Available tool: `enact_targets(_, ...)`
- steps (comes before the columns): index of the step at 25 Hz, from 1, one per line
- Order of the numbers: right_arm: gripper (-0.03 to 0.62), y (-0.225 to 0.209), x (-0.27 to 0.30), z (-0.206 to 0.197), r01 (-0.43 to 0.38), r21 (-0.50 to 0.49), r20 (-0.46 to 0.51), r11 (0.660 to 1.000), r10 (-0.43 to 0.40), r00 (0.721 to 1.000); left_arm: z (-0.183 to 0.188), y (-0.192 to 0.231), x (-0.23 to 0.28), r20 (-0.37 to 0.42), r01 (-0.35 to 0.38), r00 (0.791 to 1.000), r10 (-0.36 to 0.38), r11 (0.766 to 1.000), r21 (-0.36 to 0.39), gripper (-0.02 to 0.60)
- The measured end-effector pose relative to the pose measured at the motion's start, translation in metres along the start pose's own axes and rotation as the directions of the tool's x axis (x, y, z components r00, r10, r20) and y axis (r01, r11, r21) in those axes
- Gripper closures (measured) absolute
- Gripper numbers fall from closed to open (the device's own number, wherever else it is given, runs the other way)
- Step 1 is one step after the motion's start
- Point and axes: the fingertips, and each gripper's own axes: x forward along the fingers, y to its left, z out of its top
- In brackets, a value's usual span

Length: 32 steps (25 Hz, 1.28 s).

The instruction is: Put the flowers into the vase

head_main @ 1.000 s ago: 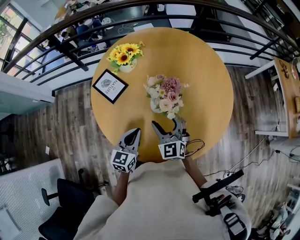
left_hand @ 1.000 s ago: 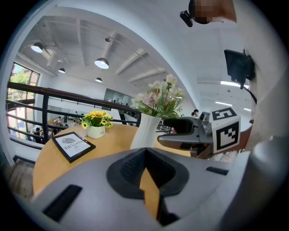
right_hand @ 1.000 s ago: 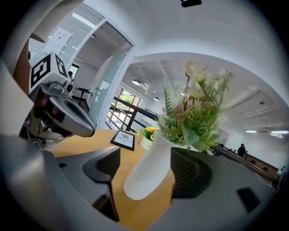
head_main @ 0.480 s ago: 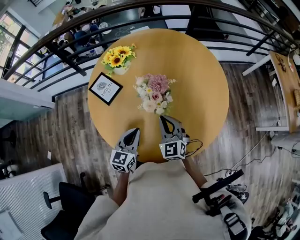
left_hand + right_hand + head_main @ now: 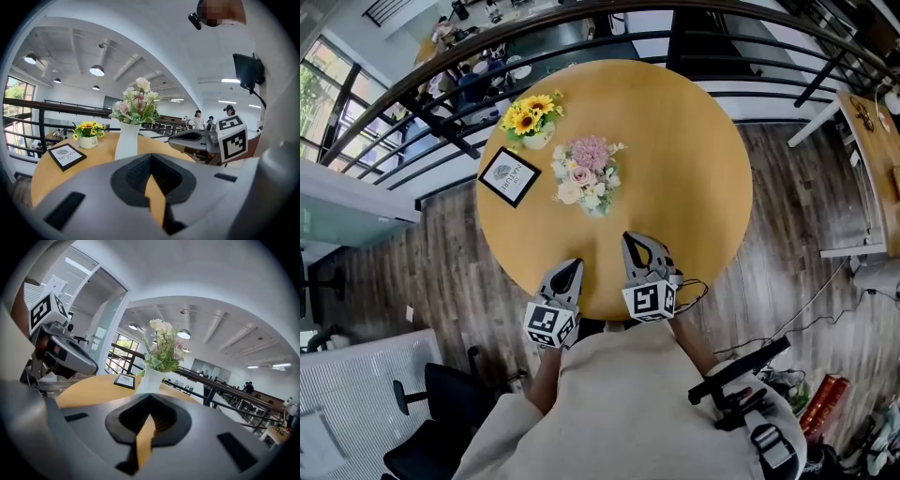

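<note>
Ceiling lamps: gripper views only.

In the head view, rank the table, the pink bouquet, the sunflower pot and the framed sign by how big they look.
1. Table
2. Pink bouquet
3. Sunflower pot and framed sign: these look about the same size, so I won't rank them.

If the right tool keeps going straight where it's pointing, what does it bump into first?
Probably the white vase holding the flowers, almost dead ahead of the right tool; only bare table seems to lie between, though depth is unclear.
</note>
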Motion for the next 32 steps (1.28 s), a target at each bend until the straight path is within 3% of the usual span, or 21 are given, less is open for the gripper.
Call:
enact_targets(9,0.586,0.008,-0.031,0.004,0.049,0.065,0.008,0.997,-0.049,0.999,0.008,-0.018,-0.01,0.042,0.095,0.994,-0.098,0.994,0.062,0.575)
enact_targets(13,0.586,0.052,-0.053,-0.007,0.063,0.098,-0.063,0.993,-0.057,0.996,-0.017,-0.023,-0.054,0.028,0.134,0.99,-0.135,0.99,0.032,0.575)
enact_targets(22,0.586,0.11,-0.11,-0.004,0.18,0.147,-0.119,0.973,-0.163,0.979,-0.036,-0.03,-0.106,0.075,0.253,0.963,-0.258,0.965,0.072,0.575)
enact_targets(32,0.586,0.124,-0.157,0.013,0.203,0.17,-0.089,0.964,-0.19,0.978,-0.04,-0.057,-0.147,0.116,0.267,0.955,-0.274,0.961,0.07,0.575)
